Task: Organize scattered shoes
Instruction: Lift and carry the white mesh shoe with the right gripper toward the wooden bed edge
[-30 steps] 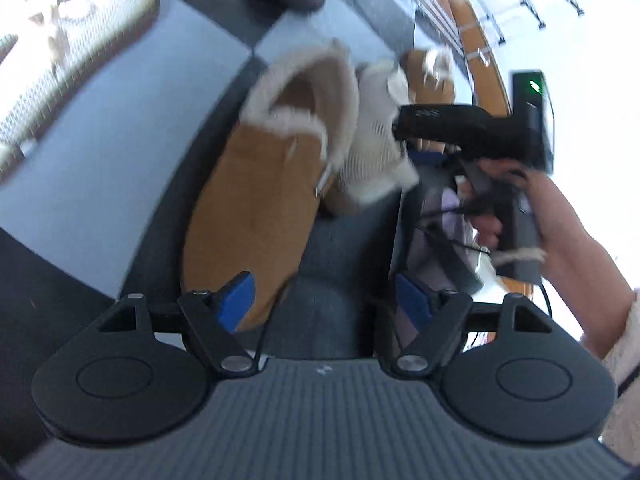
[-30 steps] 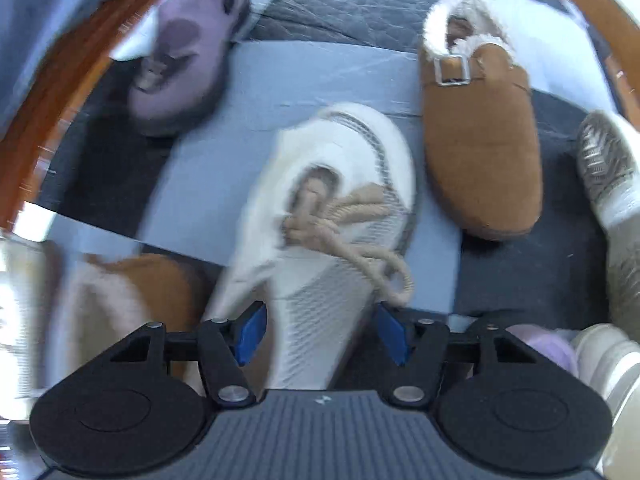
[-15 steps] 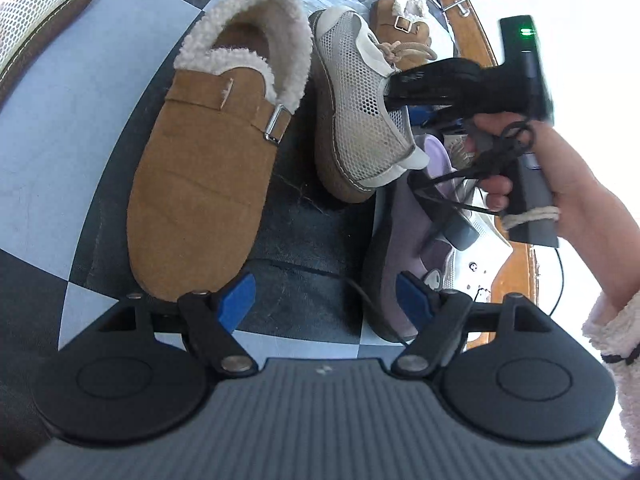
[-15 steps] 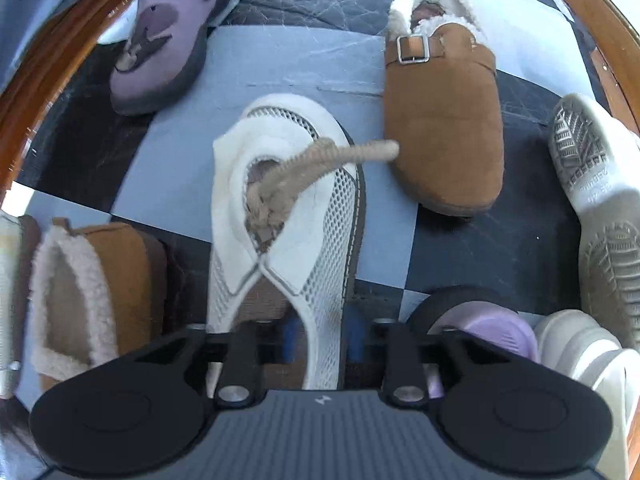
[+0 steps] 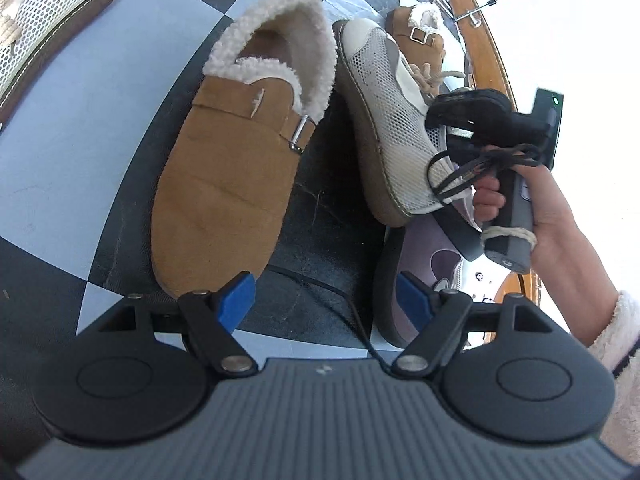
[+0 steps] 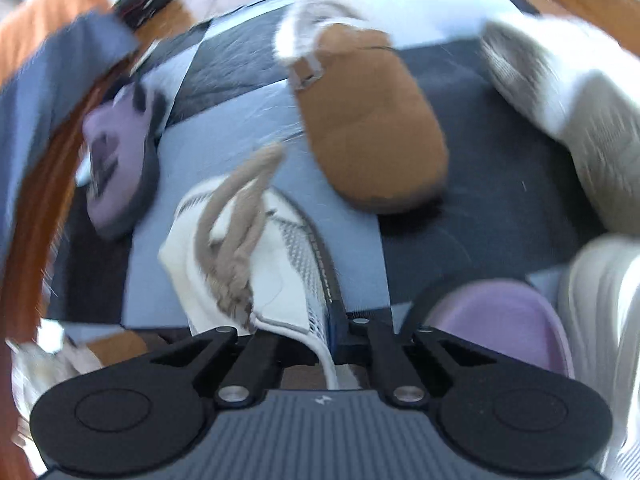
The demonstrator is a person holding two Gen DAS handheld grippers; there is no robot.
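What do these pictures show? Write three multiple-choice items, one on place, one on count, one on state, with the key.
1. Left wrist view: the white mesh sneaker lies where from the near tan slipper?
A) left
B) on top
C) right
2. How many tan slippers show in that view?
A) two
B) one
C) four
3. The right gripper is:
A) open
B) shut on the white mesh sneaker
C) shut on a tan slipper

Key:
1 C: it lies rightward, past the slipper's buckle.
2 A: a far tan slipper shows behind the sneaker.
3 B: its jaws have just been closing and now pinch the sneaker's collar.
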